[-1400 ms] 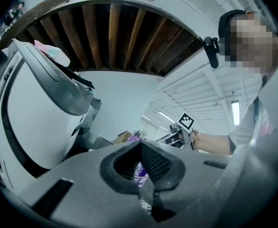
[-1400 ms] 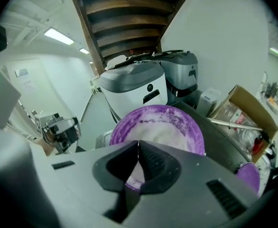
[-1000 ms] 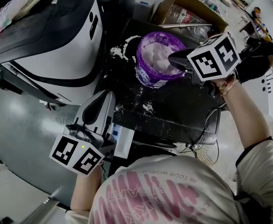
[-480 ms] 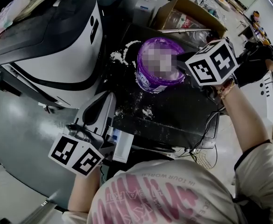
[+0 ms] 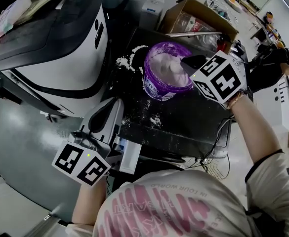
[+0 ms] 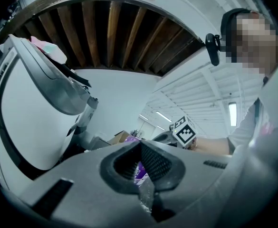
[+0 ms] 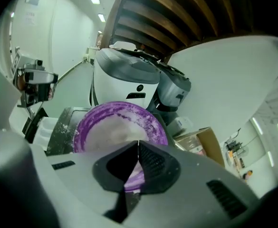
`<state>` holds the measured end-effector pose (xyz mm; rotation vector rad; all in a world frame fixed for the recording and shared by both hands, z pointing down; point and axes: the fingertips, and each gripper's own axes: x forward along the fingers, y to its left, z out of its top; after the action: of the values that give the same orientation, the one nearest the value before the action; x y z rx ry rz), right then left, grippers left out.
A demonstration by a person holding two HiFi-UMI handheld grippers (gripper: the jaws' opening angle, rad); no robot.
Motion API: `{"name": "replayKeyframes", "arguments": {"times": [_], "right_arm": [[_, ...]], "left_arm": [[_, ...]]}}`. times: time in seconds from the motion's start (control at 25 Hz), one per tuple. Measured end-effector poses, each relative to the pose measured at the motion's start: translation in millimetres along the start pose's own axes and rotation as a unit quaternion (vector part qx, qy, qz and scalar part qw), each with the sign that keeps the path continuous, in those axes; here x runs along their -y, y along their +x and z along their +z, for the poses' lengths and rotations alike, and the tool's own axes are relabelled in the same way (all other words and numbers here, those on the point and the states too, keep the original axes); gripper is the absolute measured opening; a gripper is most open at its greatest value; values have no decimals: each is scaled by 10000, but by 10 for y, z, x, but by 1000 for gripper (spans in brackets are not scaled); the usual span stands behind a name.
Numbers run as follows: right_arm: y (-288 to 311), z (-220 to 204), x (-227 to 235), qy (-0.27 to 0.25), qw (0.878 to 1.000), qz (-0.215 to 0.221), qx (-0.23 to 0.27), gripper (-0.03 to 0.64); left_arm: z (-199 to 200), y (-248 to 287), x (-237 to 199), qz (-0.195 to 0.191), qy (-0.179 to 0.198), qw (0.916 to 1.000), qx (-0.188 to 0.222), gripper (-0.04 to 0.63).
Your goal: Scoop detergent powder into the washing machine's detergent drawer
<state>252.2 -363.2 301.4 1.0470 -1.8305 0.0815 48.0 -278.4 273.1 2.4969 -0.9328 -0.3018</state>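
Observation:
A purple tub (image 5: pixel 159 85) holding white powder (image 5: pixel 168 65) stands on a black table (image 5: pixel 193 117) beside the white and black washing machine (image 5: pixel 55 43). My right gripper (image 5: pixel 185 61) hovers over the tub's right rim, jaws shut, with nothing visible between them. In the right gripper view the tub (image 7: pixel 115 125) fills the space just past the shut tips (image 7: pixel 138 141). My left gripper (image 5: pixel 115 100) rests low at the table's left edge, pointing toward the machine, its jaws (image 6: pixel 139 142) shut. A white, drawer-like piece (image 5: pixel 128 152) lies just right of it. No scoop is in view.
Spilled powder (image 5: pixel 127 58) dusts the table left of the tub, with more powder (image 5: pixel 154 118) in front of it. An open cardboard box (image 5: pixel 198 14) and a white container (image 5: pixel 153 4) stand behind the table. Another person (image 5: pixel 277 58) is at the far right.
The right gripper's marker cube has dropped and tilted toward me while its tips stay over the tub's right rim. The left gripper has not moved.

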Motion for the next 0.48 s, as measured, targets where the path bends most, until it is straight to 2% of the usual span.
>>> {"name": "replayKeyframes", "arguments": {"times": [0.08, 0.28, 0.48], "right_arm": [[13, -17, 26, -377, 9989, -270, -29, 5], [30, -37, 24, -924, 9937, -632, -15, 5], [36, -30, -35, -1743, 9787, -1071, 157, 5]], "left_arm": [[-5, 5, 3, 3, -2, 10000, -5, 3], [-4, -1, 18, 12, 33, 10000, -20, 3], [-24, -21, 34, 71, 19, 10000, -10, 3]]}}
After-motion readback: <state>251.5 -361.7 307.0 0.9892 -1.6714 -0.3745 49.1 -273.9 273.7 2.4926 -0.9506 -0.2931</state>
